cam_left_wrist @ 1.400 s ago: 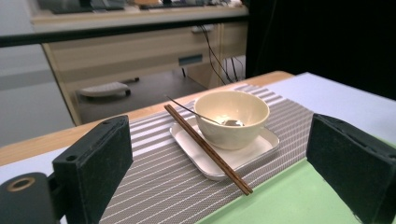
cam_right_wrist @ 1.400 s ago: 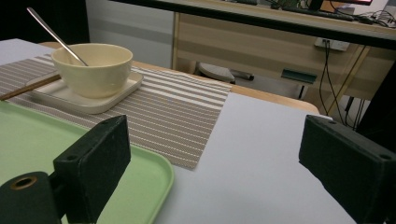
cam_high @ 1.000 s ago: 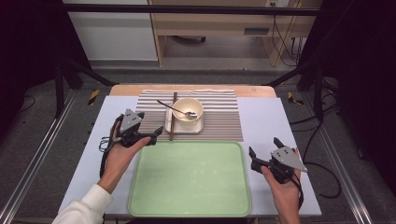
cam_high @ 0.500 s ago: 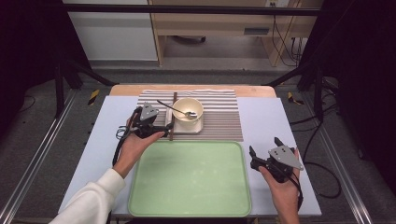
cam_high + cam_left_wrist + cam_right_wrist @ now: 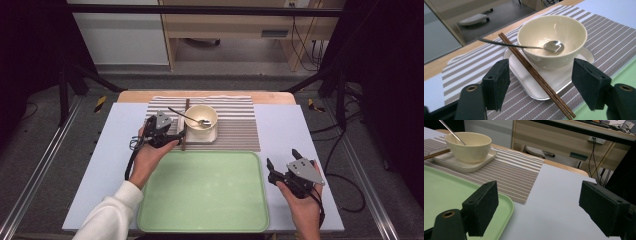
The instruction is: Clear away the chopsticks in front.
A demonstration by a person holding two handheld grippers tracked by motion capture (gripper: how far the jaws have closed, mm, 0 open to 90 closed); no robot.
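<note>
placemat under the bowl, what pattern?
Brown and white stripes on the placemat; clearest in the left gripper view.

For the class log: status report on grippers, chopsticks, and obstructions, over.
Left gripper open, jaws just closing astride chopsticks, no contact. Right gripper open, idle. Chopsticks across plate; nothing obstructing.

Chopsticks (image 5: 537, 76): dark brown wooden pair, lying side by side and touching, straight, flat across the left rim of a white square plate (image 5: 556, 80), with the near ends resting on a striped mat (image 5: 524, 107) just short of a green tray (image 5: 624, 72). Seen from above (image 5: 185, 125) as a thin dark line running front to back just left of a cream bowl (image 5: 201, 117). Far ends passing under the handle of a spoon (image 5: 552, 46) that rests in that bowl.
</note>
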